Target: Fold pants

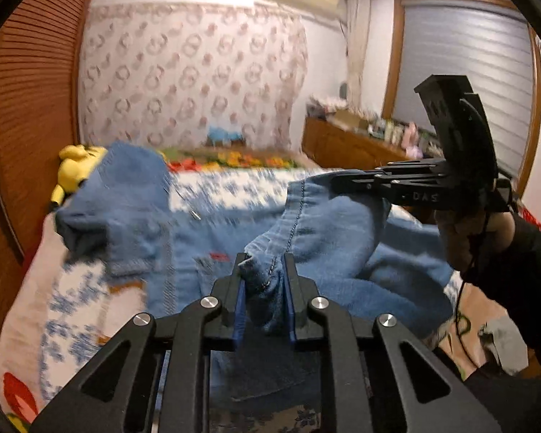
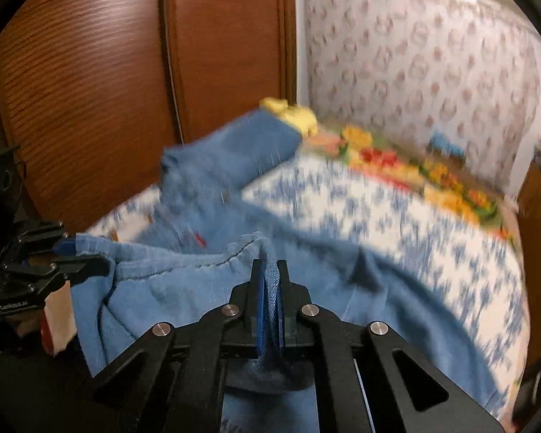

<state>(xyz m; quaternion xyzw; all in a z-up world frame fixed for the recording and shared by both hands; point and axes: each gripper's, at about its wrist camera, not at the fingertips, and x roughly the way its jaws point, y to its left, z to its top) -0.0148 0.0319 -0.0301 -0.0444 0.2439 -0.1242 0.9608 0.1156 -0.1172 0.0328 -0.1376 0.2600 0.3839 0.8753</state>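
Blue denim pants (image 1: 342,238) lie rumpled on the bed (image 1: 227,191), near a yellow plush (image 1: 74,169). The left gripper (image 1: 263,274) pinches a seamed fold; the right gripper (image 2: 269,281) clamps the hem nearly flat. The right gripper's side reads "DAS".

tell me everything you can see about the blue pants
The pants are light blue denim with darker stitched seams and hems, soft and rumpled. They lie spread across a bed with a blue-and-white patterned cover, not yet folded. The left claw is shut on a bunched stitched edge, and the right claw is shut on another thin hemmed edge, both lifting the near cloth slightly. The far part stretches toward a yellow plush toy near a wooden wardrobe. A small red mark shows on the fabric.
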